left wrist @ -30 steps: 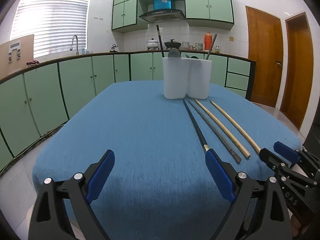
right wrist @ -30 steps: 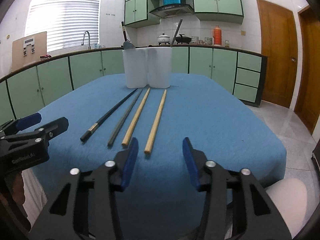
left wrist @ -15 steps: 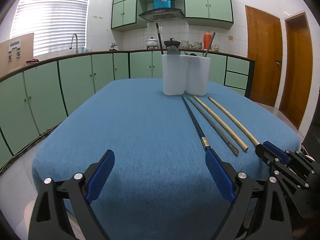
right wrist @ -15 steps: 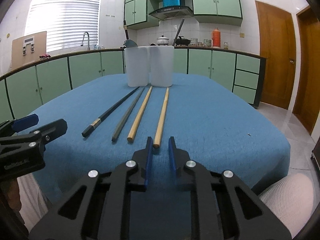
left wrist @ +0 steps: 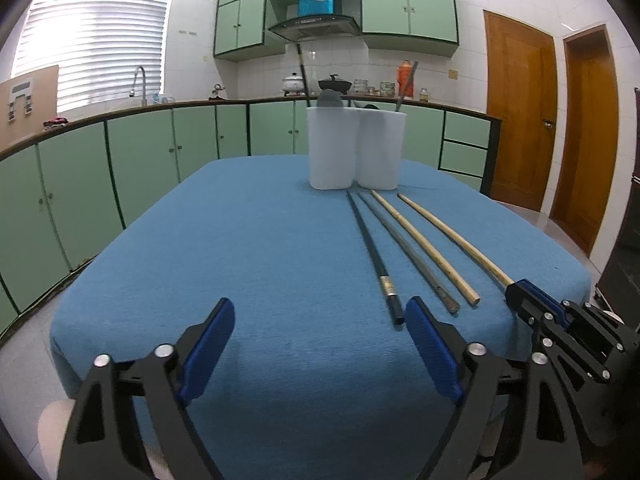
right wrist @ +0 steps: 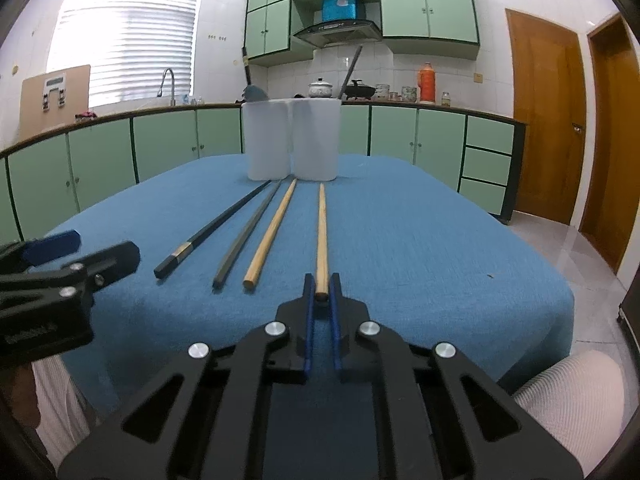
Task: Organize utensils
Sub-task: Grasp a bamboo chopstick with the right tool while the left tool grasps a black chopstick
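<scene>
1. My right hand-held gripper (right wrist: pixel 321 294) is clenched on the near end of the rightmost pale wooden chopstick (right wrist: pixel 321 232). I judge this end was chosen because it lies closest to the edge of the blue cloth-covered counter (right wrist: pixel 420 248), leaving the long shaft free to tip into a cup.
2. The chopstick lies flat, running from the blue pads toward 12 o'clock, its far tip just short of the twin white plastic utensil holder (right wrist: pixel 292 140).
3. Three more sticks lie at 10 to 11 o'clock of the grasp, fanned toward the holder: a second pale wooden chopstick (right wrist: pixel 271 232), a grey metal chopstick (right wrist: pixel 248 232) and a black chopstick with a metal band (right wrist: pixel 212 230). They are apart at the near ends, so each can be taken singly.
4. My left hand-held gripper (left wrist: pixel 320 354) hangs released, jaws wide, over bare cloth; the black chopstick's end sits at its 1 o'clock, likely my next pick.
5. The holder already carries dark-handled utensils (left wrist: pixel 303 76), which marks it as the destination.
</scene>
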